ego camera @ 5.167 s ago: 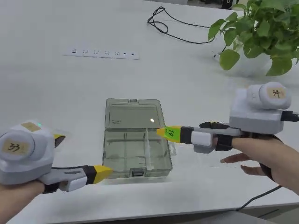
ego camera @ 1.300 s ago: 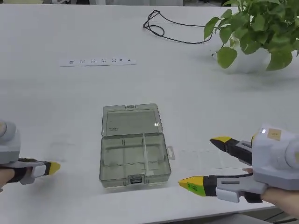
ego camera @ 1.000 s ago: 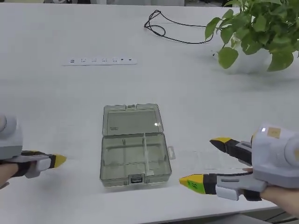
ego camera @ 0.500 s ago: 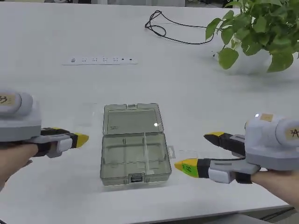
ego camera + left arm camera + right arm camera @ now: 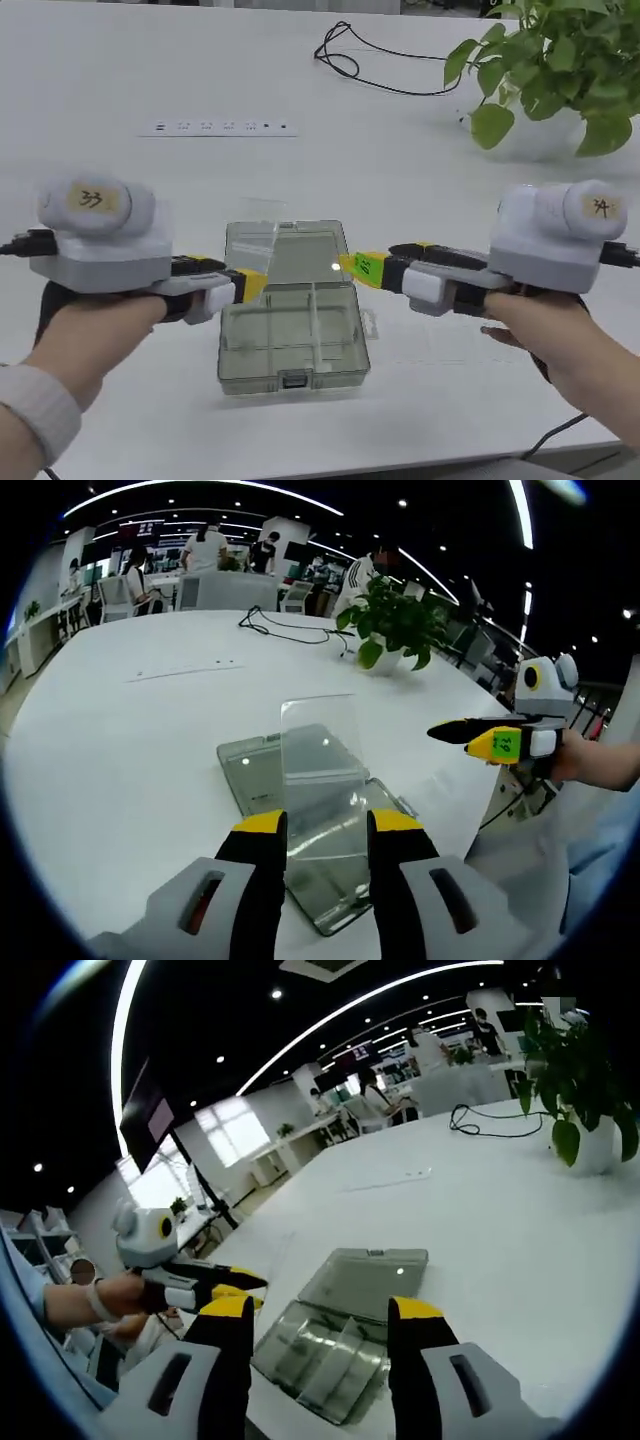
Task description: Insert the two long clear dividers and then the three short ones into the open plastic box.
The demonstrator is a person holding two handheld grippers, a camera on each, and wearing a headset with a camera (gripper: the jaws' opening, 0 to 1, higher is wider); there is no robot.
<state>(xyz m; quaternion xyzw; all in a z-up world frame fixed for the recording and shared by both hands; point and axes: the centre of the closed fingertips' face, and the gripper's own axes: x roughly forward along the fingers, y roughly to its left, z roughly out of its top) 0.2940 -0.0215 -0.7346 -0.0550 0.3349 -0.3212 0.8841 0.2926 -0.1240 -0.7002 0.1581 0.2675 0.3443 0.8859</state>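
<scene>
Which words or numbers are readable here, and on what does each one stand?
"33": tan sticker on the left hand-held gripper, on its white top.
"34": second tan sticker on the right hand-held gripper, on its white top.
Green tag on the right hand-held gripper's jaw: digits too blurred.
White power strip: markings too small to read.

L hand-held gripper [image 5: 246, 284], round sticker [image 5: 90, 199] on rear top: "33"
R hand-held gripper [image 5: 373, 257], top label [image 5: 597, 206] on rear: handwritten, poss. "34", unclear
R front jaw, green tag [image 5: 366, 265]: digits, illegible
</scene>
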